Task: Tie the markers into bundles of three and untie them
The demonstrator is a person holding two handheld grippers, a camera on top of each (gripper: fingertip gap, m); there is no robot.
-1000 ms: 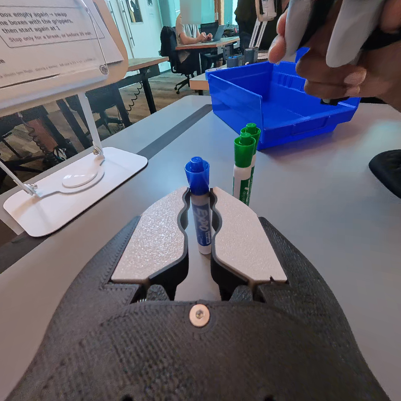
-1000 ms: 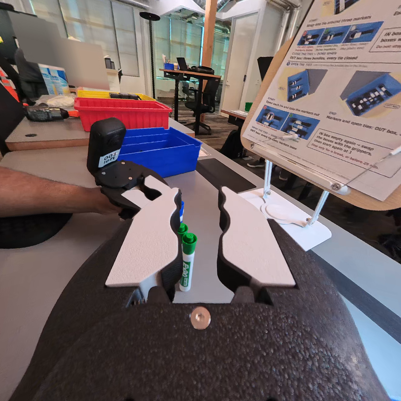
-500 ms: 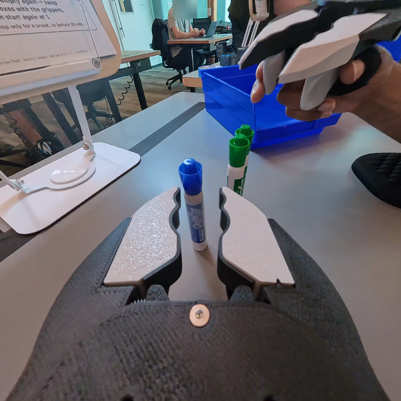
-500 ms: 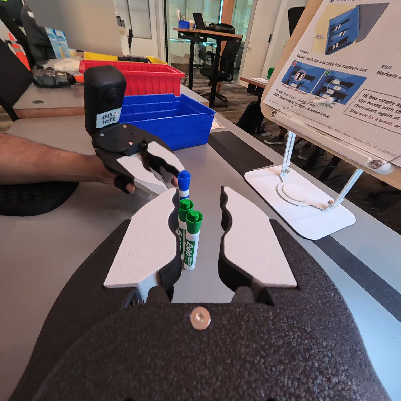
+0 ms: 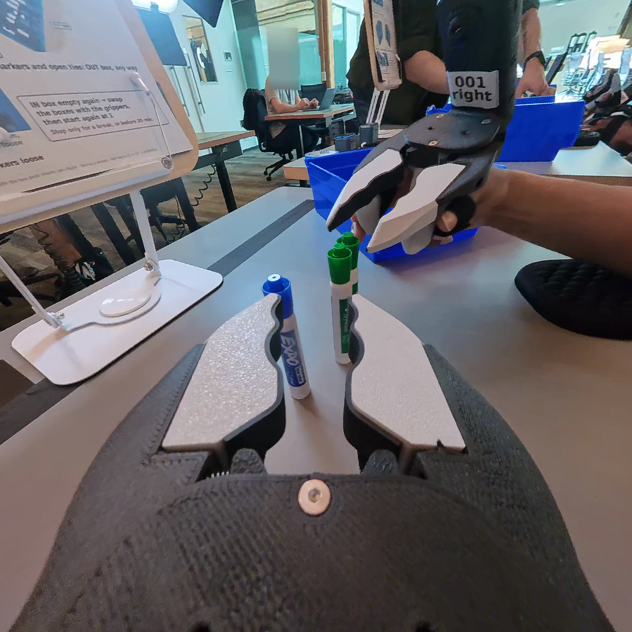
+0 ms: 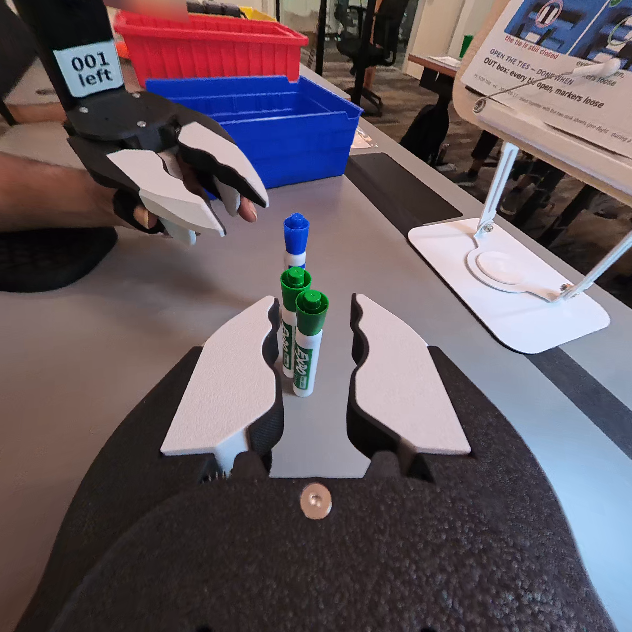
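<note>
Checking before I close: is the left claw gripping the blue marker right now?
No: the left claw is open, and the blue marker stands upright on the table against one finger only.

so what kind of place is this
Probably an open-plan office used for data collection: desks with office chairs and a person at a laptop behind, an instruction sheet on a stand, and parts bins on the table.

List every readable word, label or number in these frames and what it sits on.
Writing is not quoted here; these things bear it.
Blue marker: printed barrel label.
Green markers: printed barrel labels.
Left gripper: white tag on its stem.
Right gripper: white tag on its stem.
Instruction board: printed sheet, fine lines blurred.
</note>
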